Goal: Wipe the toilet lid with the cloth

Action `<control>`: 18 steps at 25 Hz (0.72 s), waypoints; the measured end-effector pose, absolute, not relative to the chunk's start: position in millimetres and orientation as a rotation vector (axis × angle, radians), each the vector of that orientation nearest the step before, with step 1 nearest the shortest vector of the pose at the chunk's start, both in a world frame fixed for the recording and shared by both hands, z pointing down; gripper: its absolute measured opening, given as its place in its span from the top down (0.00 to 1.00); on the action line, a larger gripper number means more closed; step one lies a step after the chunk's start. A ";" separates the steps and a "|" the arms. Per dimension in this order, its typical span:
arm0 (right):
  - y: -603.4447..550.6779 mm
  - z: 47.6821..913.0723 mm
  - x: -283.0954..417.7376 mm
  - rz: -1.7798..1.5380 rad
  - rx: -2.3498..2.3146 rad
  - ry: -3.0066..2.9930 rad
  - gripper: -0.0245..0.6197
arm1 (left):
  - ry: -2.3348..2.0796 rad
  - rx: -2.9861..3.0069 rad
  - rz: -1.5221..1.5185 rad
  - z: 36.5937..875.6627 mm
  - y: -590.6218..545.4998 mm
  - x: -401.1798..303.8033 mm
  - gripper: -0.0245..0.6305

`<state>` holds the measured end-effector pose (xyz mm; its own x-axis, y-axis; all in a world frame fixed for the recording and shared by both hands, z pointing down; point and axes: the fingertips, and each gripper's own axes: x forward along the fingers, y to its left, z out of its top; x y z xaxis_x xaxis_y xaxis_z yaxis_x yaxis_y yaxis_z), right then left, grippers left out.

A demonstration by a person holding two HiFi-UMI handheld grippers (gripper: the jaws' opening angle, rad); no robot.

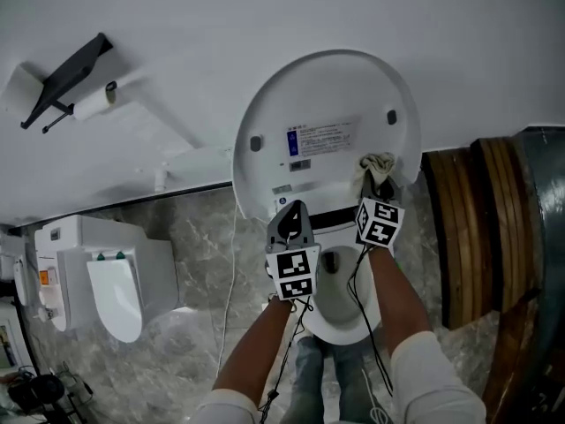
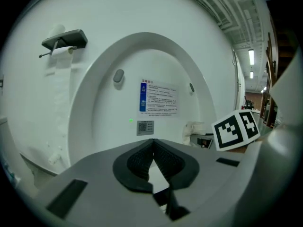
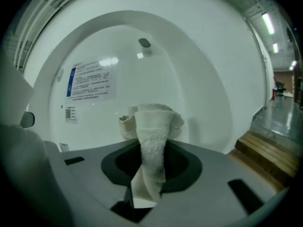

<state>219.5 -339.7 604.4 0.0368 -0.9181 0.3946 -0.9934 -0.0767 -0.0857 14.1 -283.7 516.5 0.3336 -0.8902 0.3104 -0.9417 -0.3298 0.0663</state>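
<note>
The white toilet lid [image 1: 327, 104] stands raised, its inner face with a printed label [image 1: 320, 138] turned toward me. A cream cloth [image 3: 150, 141] is pinched in my right gripper [image 3: 151, 126], which is shut on it; in the head view the cloth [image 1: 378, 162] bunches against the lid's lower right part. My left gripper [image 2: 152, 145] is shut with nothing in it and points at the lid [image 2: 142, 79] below the label, a little short of its surface. In the head view it [image 1: 291, 223] sits left of the right gripper [image 1: 378, 188].
The toilet bowl [image 1: 340, 307] lies under my arms. A wooden bench [image 1: 472, 228] stands to the right. On the wall at upper left hangs a paper roll holder [image 1: 71, 82]. A second white fixture [image 1: 106, 276] stands at the left on the marble floor.
</note>
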 end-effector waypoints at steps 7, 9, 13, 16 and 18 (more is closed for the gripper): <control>-339.4 616.9 261.9 0.533 2.081 -1.880 0.80 | -1.612 2.447 0.318 501.5 -285.0 49.7 0.94; -338.4 616.9 262.1 0.534 2.063 -1.876 0.80 | -1.619 2.450 0.300 493.9 -282.7 49.0 0.94; -328.2 601.2 244.9 0.546 2.003 -1.964 0.80 | -1.639 2.404 0.197 470.4 -277.9 32.2 0.94; -311.5 564.9 223.1 0.568 1.980 -2.102 0.80 | -1.649 2.419 0.069 427.7 -274.8 13.6 0.94; -298.1 535.1 210.1 0.597 1.977 -2.191 0.80 | -1.680 2.459 -0.018 388.3 -274.7 -1.3 0.94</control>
